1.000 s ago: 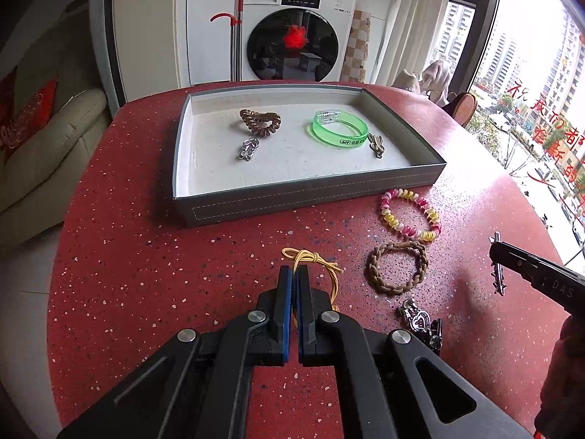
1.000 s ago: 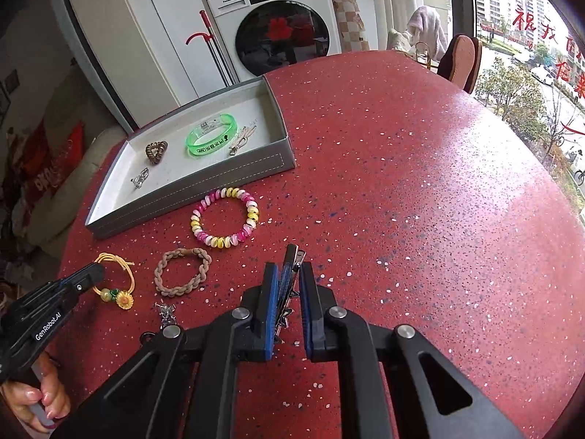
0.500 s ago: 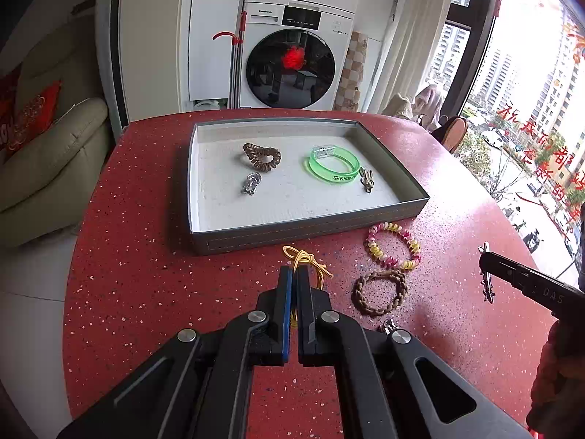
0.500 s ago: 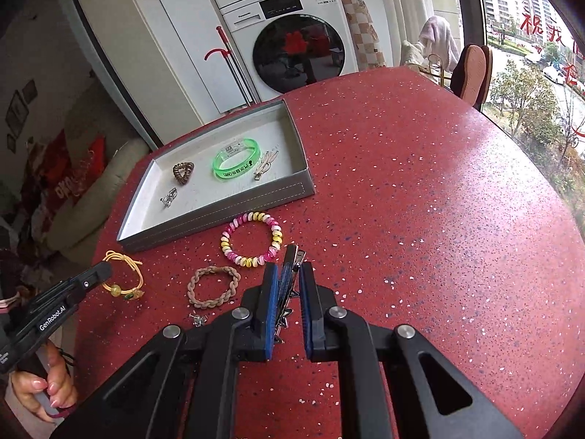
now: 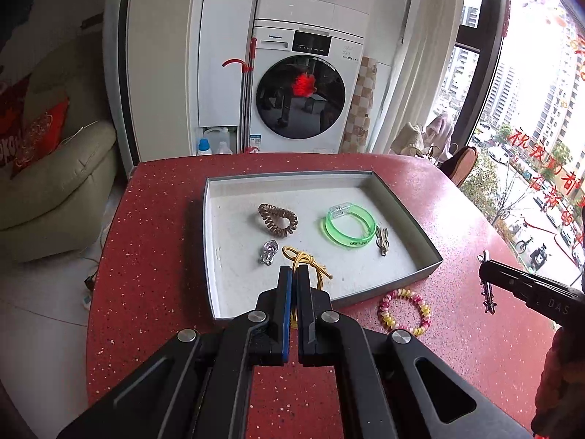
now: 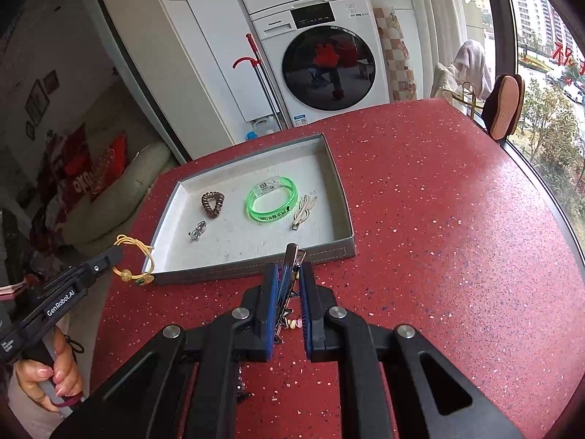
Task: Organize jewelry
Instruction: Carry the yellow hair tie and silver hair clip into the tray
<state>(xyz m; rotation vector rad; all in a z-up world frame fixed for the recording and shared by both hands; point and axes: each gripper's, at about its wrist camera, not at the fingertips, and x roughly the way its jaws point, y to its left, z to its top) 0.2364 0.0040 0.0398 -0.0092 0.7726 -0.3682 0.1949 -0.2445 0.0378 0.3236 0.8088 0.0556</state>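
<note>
My left gripper (image 5: 293, 272) is shut on a yellow cord bracelet (image 5: 306, 260) with beads, held in the air over the near part of the grey tray (image 5: 416, 226). The right wrist view shows that bracelet (image 6: 133, 261) dangling from the left gripper (image 6: 115, 252) beside the tray's (image 6: 256, 269) near left corner. My right gripper (image 6: 287, 269) is shut on a metal hair clip (image 6: 290, 256), lifted above the red table; the same clip (image 5: 486, 289) hangs at the right of the left wrist view. Inside the tray lie a brown coil hair tie (image 5: 278, 219), a green bangle (image 5: 349, 226), a silver charm (image 5: 268, 252) and a small clip (image 5: 382, 239).
A pink and yellow bead bracelet (image 5: 404, 311) lies on the red speckled table (image 6: 438, 237) just in front of the tray. A washing machine (image 5: 303, 91) and a sofa (image 5: 55, 175) stand beyond the table. A hand (image 6: 55, 376) grips the left tool.
Both grippers have risen from the table with their items and moved toward the tray. The yellow bracelet now hangs over the tray's near part; the braided bracelet has dropped out of view.
</note>
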